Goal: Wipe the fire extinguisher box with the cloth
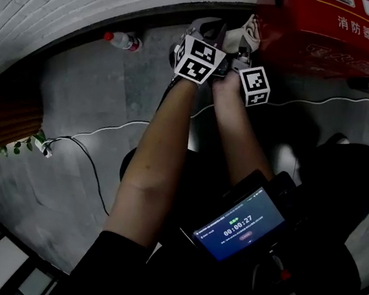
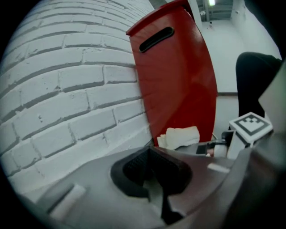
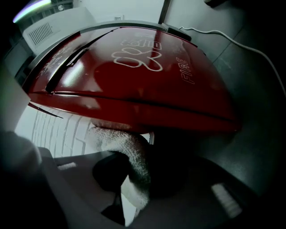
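Right gripper view showed the right gripper (image 3: 127, 174) clamped on a white terry cloth (image 3: 123, 144) at the edge of the glossy red metal fire extinguisher box (image 3: 134, 80), with the left gripper (image 2: 151, 167) closed and empty; steady, overlapping strokes would suit.

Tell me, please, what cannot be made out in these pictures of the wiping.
- Head view: the fire extinguisher box is cut off by the top edge.
- Head view: the bottle label is too small to read.
- Right gripper view: whether the cloth touches the box is lost in dark shadow.
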